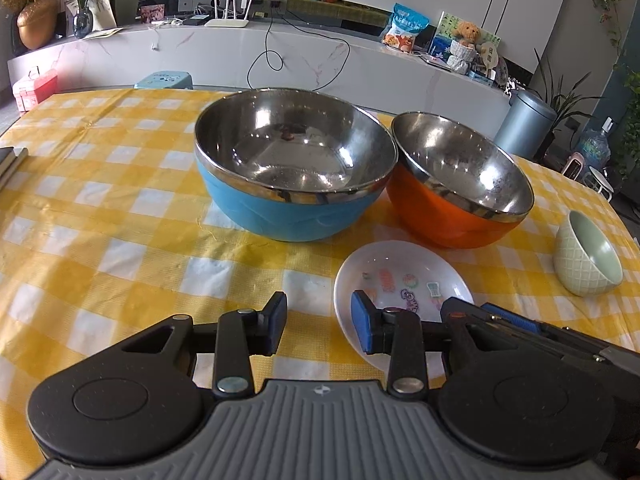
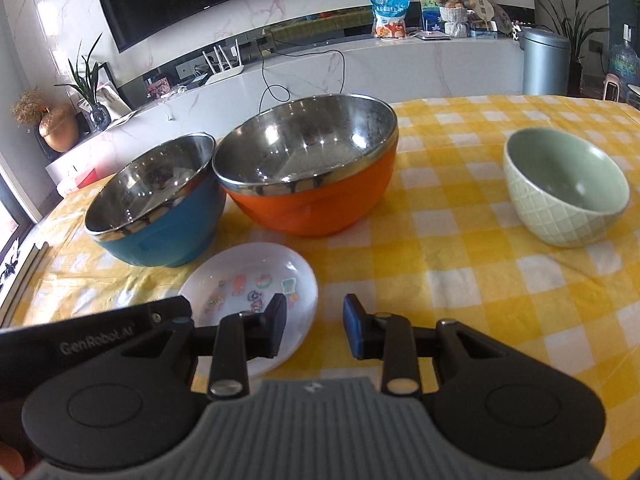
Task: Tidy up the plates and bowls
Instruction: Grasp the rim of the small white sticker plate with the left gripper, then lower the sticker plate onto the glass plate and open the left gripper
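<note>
On the yellow checked tablecloth (image 1: pixel 120 208) stand a large blue steel-lined bowl (image 1: pixel 294 166) and an orange steel-lined bowl (image 1: pixel 460 184), touching side by side. In front of them lies a small white plate (image 1: pixel 400 284) with cartoon stickers. A pale green ceramic bowl (image 1: pixel 586 256) sits tipped at the right. My left gripper (image 1: pixel 320 324) hangs open just left of the plate, its right finger over the plate's near rim. My right gripper (image 2: pixel 314 328) is open too, nothing between its pads, by the right edge of the plate (image 2: pixel 256 280). The right wrist view also shows the blue bowl (image 2: pixel 156 208), orange bowl (image 2: pixel 308 176) and green bowl (image 2: pixel 564 192).
A dark flat object (image 1: pixel 10 162) lies at the table's left edge. Beyond the far table edge are a white marble counter (image 1: pixel 240 52) with a router and cables, a teal stool (image 1: pixel 164 80) and a grey bin (image 1: pixel 524 124).
</note>
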`<action>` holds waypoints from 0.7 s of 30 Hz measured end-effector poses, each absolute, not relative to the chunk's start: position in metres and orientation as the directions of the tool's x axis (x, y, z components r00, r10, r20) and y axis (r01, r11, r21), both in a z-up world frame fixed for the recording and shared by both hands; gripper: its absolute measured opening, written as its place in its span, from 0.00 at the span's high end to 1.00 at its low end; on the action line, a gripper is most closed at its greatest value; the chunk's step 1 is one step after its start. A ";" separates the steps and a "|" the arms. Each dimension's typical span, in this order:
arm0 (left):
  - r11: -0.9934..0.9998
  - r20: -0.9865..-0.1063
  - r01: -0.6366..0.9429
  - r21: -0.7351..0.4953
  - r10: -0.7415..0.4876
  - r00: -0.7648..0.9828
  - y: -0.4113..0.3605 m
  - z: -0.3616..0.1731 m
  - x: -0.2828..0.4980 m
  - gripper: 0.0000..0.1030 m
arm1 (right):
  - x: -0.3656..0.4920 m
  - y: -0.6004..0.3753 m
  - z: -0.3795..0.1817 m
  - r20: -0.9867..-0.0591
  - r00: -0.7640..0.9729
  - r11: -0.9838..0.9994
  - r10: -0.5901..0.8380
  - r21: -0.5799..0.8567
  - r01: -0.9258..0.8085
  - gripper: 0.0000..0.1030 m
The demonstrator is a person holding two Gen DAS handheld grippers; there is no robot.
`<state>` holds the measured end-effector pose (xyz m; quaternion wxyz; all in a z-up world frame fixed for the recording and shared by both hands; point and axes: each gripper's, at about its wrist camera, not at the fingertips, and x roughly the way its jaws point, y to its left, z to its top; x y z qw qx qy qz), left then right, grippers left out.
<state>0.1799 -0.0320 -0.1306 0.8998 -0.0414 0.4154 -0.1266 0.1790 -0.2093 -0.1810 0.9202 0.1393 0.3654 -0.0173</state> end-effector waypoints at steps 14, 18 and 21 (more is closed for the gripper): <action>0.959 -0.728 0.227 -0.169 -0.277 0.627 -0.040 -0.123 0.175 0.95 | 0.180 -0.204 -0.180 -0.665 0.744 0.963 0.067 0.237 0.126 0.98; 0.958 -0.718 0.230 -0.170 -0.280 0.637 -0.038 -0.114 0.168 0.95 | 0.173 -0.204 -0.173 -0.655 0.753 0.962 0.070 0.243 0.122 0.98; 0.957 -0.710 0.233 -0.170 -0.283 0.645 -0.037 -0.105 0.160 0.95 | 0.164 -0.203 -0.165 -0.646 0.760 0.962 0.069 0.246 0.121 0.98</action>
